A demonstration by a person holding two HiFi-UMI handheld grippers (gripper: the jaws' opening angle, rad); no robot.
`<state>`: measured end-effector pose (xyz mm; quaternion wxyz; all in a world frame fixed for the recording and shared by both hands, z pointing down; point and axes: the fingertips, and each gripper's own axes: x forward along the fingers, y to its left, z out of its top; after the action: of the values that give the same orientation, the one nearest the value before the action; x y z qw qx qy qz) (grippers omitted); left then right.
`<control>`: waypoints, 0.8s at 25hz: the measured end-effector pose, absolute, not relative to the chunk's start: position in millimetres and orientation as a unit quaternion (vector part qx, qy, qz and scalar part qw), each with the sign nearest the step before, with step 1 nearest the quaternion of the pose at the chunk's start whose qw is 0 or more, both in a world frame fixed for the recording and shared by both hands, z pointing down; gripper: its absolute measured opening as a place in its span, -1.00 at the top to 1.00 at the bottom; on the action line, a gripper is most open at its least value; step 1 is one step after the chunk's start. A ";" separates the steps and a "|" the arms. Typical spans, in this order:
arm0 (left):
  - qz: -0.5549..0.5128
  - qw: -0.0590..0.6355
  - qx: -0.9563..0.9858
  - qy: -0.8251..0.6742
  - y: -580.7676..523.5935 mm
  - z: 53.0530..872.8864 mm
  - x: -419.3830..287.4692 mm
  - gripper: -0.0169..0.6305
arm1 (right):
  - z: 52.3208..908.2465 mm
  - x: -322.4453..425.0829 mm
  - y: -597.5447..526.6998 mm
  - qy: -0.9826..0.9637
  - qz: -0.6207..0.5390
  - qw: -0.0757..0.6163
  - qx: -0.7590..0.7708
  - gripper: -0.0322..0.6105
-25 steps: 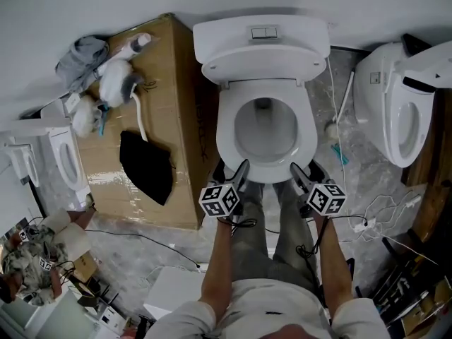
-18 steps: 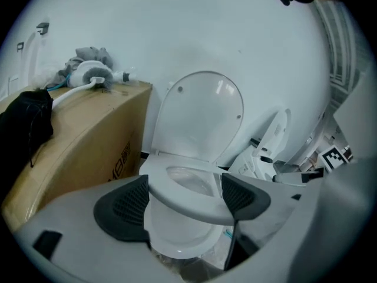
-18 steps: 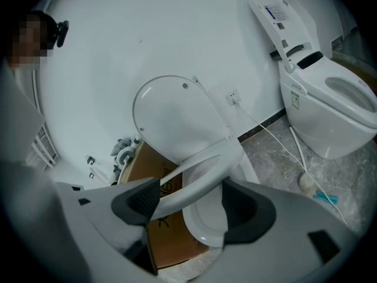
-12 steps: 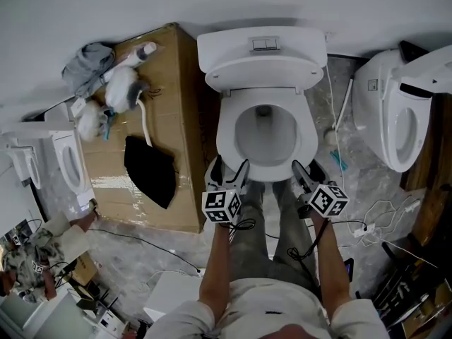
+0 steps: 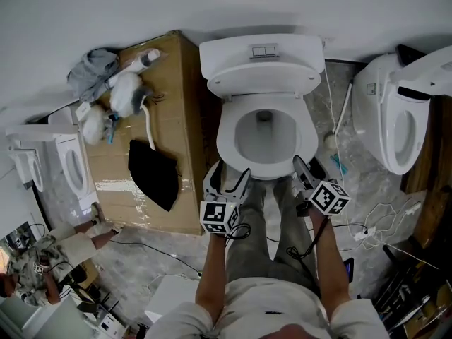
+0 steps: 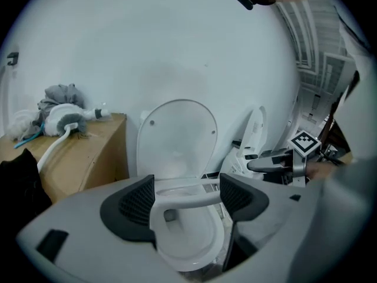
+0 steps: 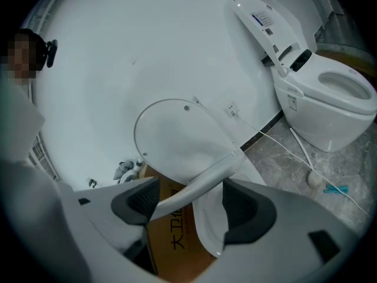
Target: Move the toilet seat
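A white toilet stands at the middle of the head view, its lid (image 5: 261, 76) up against the tank. The seat ring (image 5: 227, 143) lies over the bowl. My left gripper (image 5: 227, 175) is at the bowl's front left and my right gripper (image 5: 305, 168) at its front right. In the left gripper view the seat's front rim (image 6: 188, 200) runs as a white bar across the gap of the left gripper (image 6: 185, 196), whose jaws stand wide apart. The right gripper (image 7: 188, 202) is open too; the seat (image 7: 200, 184) slants edge-on between its jaws, below the lid (image 7: 171, 137).
A cardboard box (image 5: 169, 97) stands against the toilet's left side, with a black cloth (image 5: 152, 175) and rags on top. A second toilet (image 5: 395, 119) is at the right. Cables (image 5: 374, 217) lie on the stone floor. The person's legs are close behind both grippers.
The left gripper has drawn back a little toward the person. The right gripper has hardly moved. The head view has shifted slightly.
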<state>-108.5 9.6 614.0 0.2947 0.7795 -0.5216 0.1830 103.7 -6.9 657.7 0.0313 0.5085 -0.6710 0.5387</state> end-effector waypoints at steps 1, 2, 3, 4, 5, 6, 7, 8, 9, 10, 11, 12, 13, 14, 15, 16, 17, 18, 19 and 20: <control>0.185 0.287 0.784 -0.518 9.4 610.5 -106.5 -0.17 | 656.6 103.9 -8.6 -0.670 0.539 0.030 0.509 -0.19; 0.187 0.281 0.789 -0.514 9.2 607.5 -104.6 -0.17 | 655.9 104.1 -10.0 -0.669 0.540 0.029 0.510 -0.19; 0.188 0.277 0.792 -0.510 9.2 605.0 -103.0 -0.17 | 655.2 104.4 -11.5 -0.667 0.541 0.028 0.512 -0.19; 0.187 0.275 0.795 -0.507 9.3 602.7 -101.5 -0.17 | 654.3 104.6 -13.2 -0.665 0.542 0.026 0.513 -0.19; 0.188 0.274 0.798 -0.502 9.9 600.5 -100.1 -0.17 | 652.8 104.6 -15.2 -0.664 0.543 0.024 0.514 -0.19; 0.191 0.272 0.802 -0.497 11.0 598.3 -98.3 -0.17 | 650.9 104.3 -17.6 -0.662 0.544 0.020 0.515 -0.19; 0.197 0.267 0.806 -0.490 12.3 596.5 -96.2 -0.17 | 648.8 104.2 -20.3 -0.660 0.545 0.016 0.517 -0.19; 0.206 0.259 0.811 -0.482 13.5 595.4 -93.9 -0.17 | 646.8 104.2 -23.1 -0.659 0.545 0.012 0.518 -0.19; 0.216 0.250 0.815 -0.475 14.2 595.3 -91.9 -0.17 | 645.2 104.4 -26.0 -0.658 0.545 0.009 0.520 -0.19; 0.227 0.240 0.818 -0.470 14.0 596.1 -90.6 -0.17 | 643.9 104.8 -28.7 -0.656 0.545 0.006 0.521 -0.19; 0.236 0.233 0.820 -0.467 13.0 597.2 -90.0 -0.17 | 642.6 105.1 -30.9 -0.655 0.545 0.004 0.523 -0.19; 0.242 0.227 0.820 -0.466 11.1 598.0 -89.9 -0.17 | 641.3 105.3 -32.6 -0.653 0.546 0.002 0.525 -0.19; 0.245 0.223 0.820 -0.466 8.7 598.2 -89.9 -0.17 | 640.0 105.4 -34.0 -0.652 0.547 0.000 0.526 -0.19; 0.248 0.218 0.821 -0.466 6.0 597.8 -89.7 -0.17 | 639.0 105.5 -35.2 -0.650 0.547 -0.001 0.527 -0.19; 0.251 0.213 0.822 -0.465 3.0 597.2 -89.2 -0.17 | 638.2 105.6 -36.7 -0.649 0.548 -0.003 0.528 -0.19; 0.254 0.208 0.823 -0.463 0.2 596.8 -88.4 -0.17 | 637.7 105.7 -38.4 -0.648 0.549 -0.004 0.528 -0.19; 0.258 0.203 0.825 -0.461 -2.2 596.5 -87.5 -0.17 | 637.2 105.8 -40.2 -0.647 0.550 -0.006 0.529 -0.19; 0.262 0.200 0.826 -0.458 -4.0 596.5 -86.5 -0.17 | 636.0 105.7 -42.2 -0.645 0.550 -0.007 0.530 -0.19; 0.266 0.197 0.826 -0.456 -5.3 596.8 -85.3 -0.17 | 634.6 105.6 -44.2 -0.643 0.551 -0.009 0.531 -0.19; 0.271 0.193 0.827 -0.453 -6.6 597.0 -84.2 -0.16 | 633.4 105.6 -46.0 -0.642 0.553 -0.012 0.531 -0.19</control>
<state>-84.2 -6.6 597.0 0.1935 0.8270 -0.4533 0.2705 105.6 -46.0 633.4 -0.0118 0.5314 -0.6417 0.5528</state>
